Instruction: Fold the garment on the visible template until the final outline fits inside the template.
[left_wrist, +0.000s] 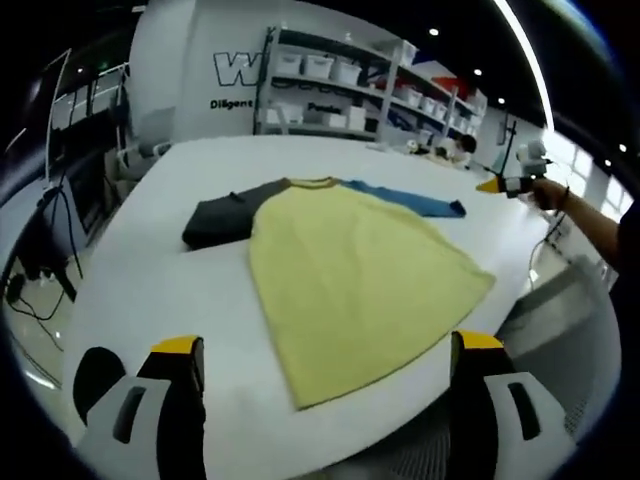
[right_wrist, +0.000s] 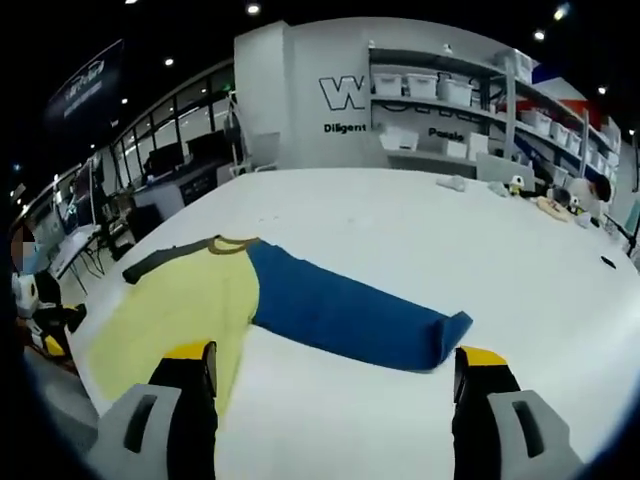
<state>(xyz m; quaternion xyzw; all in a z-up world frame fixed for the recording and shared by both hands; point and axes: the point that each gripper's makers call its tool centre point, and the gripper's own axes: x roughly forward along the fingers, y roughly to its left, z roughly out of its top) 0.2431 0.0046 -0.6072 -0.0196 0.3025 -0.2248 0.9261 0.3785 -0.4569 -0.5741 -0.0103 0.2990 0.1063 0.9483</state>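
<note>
Two tongs apart: left tongs (left_wrist: 325, 365), right tongs (right_wrist: 335, 370) | garment (left_wrist: 350, 270) flat on table (left_wrist: 150, 290) | bins (right_wrist: 430, 87) on shelves, contents unclear

I'm holding my left grey two-jaw gripper with yellow tips (left_wrist: 325, 352) low with its jaws spread wide, gripping nothing. My right grey yellow-tipped gripper (right_wrist: 335, 362) is doing the same, jaws gaping apart. In the left gripper view, my dark-sleeved arm (left_wrist: 590, 215) is reaching out, holding that right gripper up.
</note>
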